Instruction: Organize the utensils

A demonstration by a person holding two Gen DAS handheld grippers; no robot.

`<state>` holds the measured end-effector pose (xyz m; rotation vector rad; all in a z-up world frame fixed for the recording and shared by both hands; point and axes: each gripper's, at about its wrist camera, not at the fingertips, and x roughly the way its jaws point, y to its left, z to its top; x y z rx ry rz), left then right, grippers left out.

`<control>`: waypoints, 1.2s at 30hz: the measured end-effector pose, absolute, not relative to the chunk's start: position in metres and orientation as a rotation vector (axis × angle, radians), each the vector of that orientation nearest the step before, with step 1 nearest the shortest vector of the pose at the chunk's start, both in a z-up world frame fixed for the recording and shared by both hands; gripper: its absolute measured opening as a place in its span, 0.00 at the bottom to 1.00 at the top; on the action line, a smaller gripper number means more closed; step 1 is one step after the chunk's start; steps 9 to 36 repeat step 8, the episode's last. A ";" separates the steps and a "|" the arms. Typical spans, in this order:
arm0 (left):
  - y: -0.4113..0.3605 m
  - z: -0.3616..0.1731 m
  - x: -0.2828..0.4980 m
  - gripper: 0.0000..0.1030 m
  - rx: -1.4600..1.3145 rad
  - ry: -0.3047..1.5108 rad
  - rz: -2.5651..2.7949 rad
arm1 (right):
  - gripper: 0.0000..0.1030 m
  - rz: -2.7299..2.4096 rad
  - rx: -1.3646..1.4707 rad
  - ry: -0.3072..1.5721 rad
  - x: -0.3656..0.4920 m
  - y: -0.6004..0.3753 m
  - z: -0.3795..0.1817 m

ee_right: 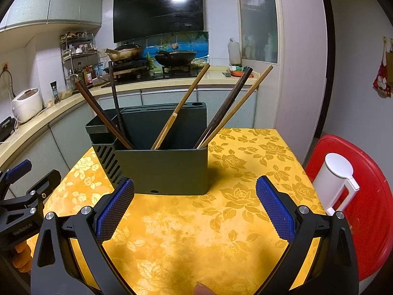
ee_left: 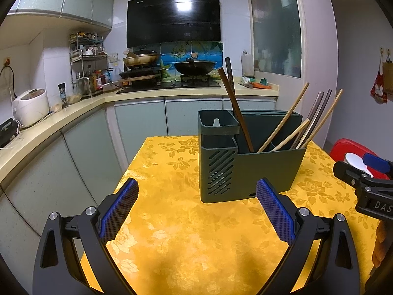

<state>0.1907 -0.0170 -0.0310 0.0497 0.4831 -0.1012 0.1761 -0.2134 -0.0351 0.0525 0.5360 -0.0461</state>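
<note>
Kitchen counters curve along the far left, carrying a white rice cooker [ee_left: 30, 107] and a wire spice rack [ee_left: 88, 68]; further right a gas stove holds a wok [ee_left: 195, 66] beneath a black range hood [ee_left: 173, 19]. Nearer the cameras, a small table wears a yellow floral tablecloth [ee_left: 176, 233].

At the left edge of this table the left gripper [ee_left: 196, 213] hangs over bare cloth, its blue-padded fingers spread wide with nothing between them. Just beyond it stands a dark green utensil holder [ee_left: 255, 169], upright, with a slotted side bin on its left. Inside its main compartment, several chopsticks [ee_right: 181, 108] lean in different directions: two dark ones tilt left, pale bamboo ones tilt right along with a dark pair.

Right of that, the right gripper [ee_right: 195, 211] faces the holder's front wall, likewise spread and empty. At the far right a white jug [ee_right: 334, 182] sits on a red round lid [ee_right: 368, 209], beside the table.
</note>
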 end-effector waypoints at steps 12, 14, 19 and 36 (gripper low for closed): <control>-0.016 -0.035 0.197 0.91 0.037 0.533 -0.091 | 0.93 -0.042 0.049 0.540 0.177 -0.215 -0.037; -0.016 -0.035 0.197 0.91 0.037 0.533 -0.091 | 0.93 -0.042 0.049 0.540 0.177 -0.215 -0.037; -0.016 -0.035 0.197 0.91 0.037 0.533 -0.091 | 0.93 -0.042 0.049 0.540 0.177 -0.215 -0.037; -0.016 -0.035 0.197 0.91 0.037 0.533 -0.091 | 0.93 -0.042 0.049 0.540 0.177 -0.215 -0.037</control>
